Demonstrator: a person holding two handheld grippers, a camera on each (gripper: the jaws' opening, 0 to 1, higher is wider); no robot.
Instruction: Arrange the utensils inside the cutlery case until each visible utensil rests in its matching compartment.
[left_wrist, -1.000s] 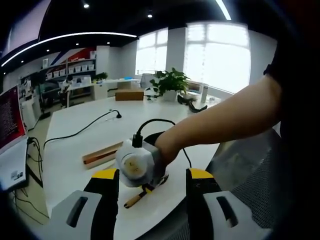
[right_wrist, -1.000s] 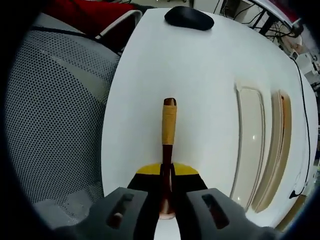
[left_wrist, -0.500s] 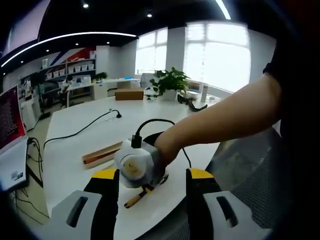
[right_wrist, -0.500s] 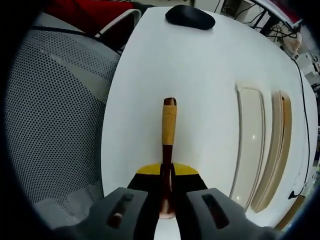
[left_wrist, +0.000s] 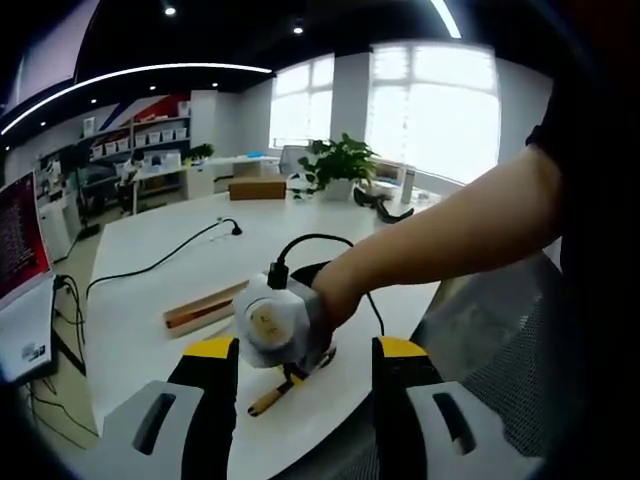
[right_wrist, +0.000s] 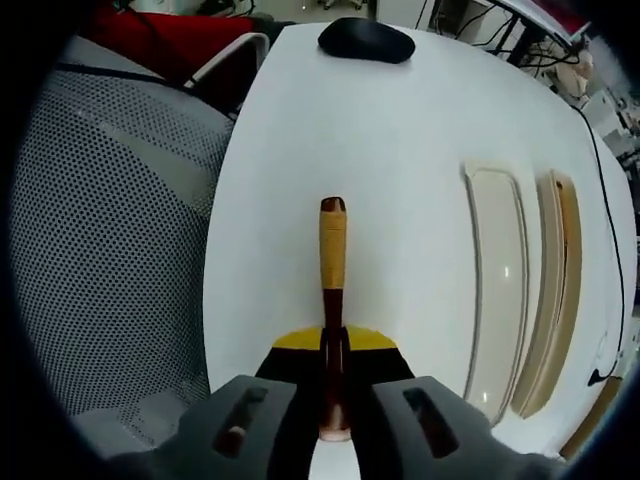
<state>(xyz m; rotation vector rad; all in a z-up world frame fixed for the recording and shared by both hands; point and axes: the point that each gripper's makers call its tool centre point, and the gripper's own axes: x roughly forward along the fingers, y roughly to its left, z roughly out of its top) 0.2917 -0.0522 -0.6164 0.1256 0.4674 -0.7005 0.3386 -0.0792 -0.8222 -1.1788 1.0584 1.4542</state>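
Right gripper (right_wrist: 334, 352) clamps the wooden-handled utensil (right_wrist: 332, 262); we carry it level toward the cutlery case (right_wrist: 497, 285), left gripper (left_wrist: 305, 362) gaping empty.

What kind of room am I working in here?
Most likely an open office or lab: a big white table with a cable across it, a mesh office chair, shelves of boxes and a potted plant by large windows.

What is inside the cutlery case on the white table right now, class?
In the right gripper view, the cutlery case shows one long pale compartment with no utensil in it. Its far side is too foreshortened to tell. The right gripper holds the wooden-handled utensil beside the case, over the table.
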